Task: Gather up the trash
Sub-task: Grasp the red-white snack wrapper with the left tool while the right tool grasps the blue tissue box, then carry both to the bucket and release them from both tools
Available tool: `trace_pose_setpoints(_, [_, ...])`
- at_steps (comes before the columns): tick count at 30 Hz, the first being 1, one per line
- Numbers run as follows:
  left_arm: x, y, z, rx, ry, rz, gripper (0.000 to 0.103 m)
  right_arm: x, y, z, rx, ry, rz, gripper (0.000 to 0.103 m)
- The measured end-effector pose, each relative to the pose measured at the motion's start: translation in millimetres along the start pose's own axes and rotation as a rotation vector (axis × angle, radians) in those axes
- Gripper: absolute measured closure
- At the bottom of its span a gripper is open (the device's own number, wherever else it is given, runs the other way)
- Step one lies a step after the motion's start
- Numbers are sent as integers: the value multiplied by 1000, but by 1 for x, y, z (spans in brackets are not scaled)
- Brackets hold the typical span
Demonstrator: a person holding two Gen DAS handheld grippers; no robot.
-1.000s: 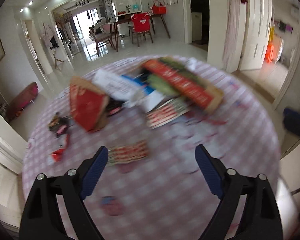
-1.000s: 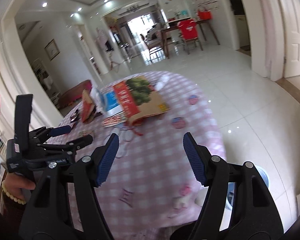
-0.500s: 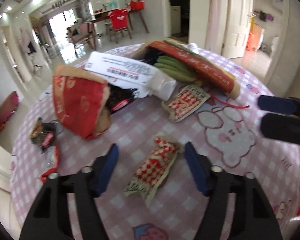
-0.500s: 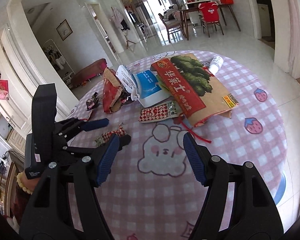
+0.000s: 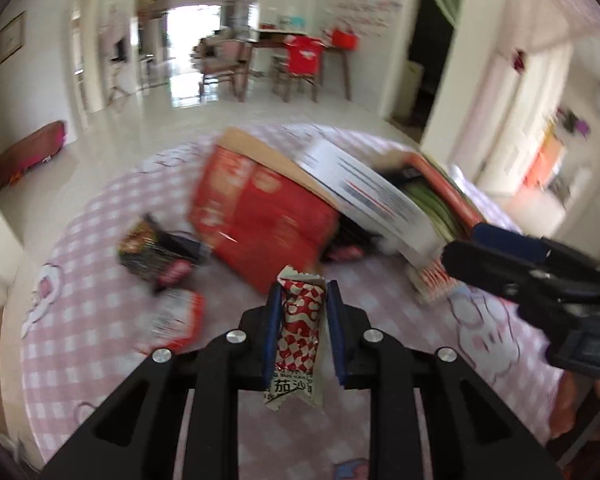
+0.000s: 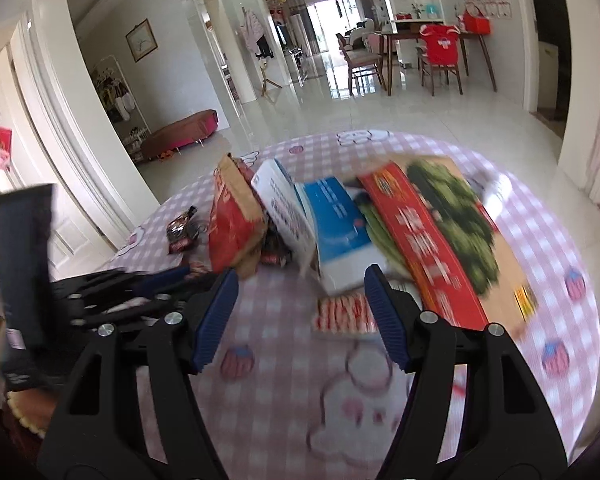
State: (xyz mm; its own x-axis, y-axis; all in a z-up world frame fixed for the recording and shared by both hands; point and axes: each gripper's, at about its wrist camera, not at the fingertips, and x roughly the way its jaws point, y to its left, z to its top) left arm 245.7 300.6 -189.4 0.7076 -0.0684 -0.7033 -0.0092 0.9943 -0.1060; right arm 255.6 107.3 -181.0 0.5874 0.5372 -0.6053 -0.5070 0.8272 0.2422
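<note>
My left gripper (image 5: pixel 302 300) is shut on a red-and-white checked snack wrapper (image 5: pixel 298 336), held above the pink checked tablecloth (image 5: pixel 100 320). My right gripper (image 6: pixel 302 292) is open and empty; a second checked wrapper (image 6: pixel 344 314) lies on the cloth between its fingertips. The right gripper also shows at the right of the left wrist view (image 5: pixel 500 248), over that wrapper (image 5: pixel 436 280). A dark snack packet (image 5: pixel 156 252) and a small red-and-white wrapper (image 5: pixel 176 320) lie at the left.
A pile stands mid-table: a red paper bag (image 6: pixel 232 228), a white and blue box (image 6: pixel 332 232), a large red and green carton (image 6: pixel 444 240). The round table's edge (image 6: pixel 580 280) drops to a tiled floor. A pillar (image 6: pixel 80 120) stands at the left.
My left gripper has shut on the checked wrapper that lay between its fingers and lifted it. My right gripper has moved forward and down to the second wrapper.
</note>
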Motion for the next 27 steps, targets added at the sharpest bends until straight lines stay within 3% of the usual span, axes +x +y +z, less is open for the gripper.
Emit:
trace_pose_setpoints(3, [-7,7,7,-23,-26,11,82,23,1,10,-11,22,-7,55])
trace_pose_setpoints(6, [-12,7,10,-34,-44,13,82,47,-6,15,10,78,20,76])
trace_pose_setpoints(7, [-14,6,12,-42,-49,11,82,52,-8,15,23,95,43,89])
trace_pose_setpoints(15, [-43,-4,21,-41,-113,10,82,2,-15,20,73,-20,168,92])
trace_pose_setpoints(22, [-86,-51,30,11,-190,-17,82,-76,-33,24,166,-133,326,92])
trace_pose_setpoints(27, [-102,-106,31,79,-207,-81,82,-143,-62,10,178,-236,285,92])
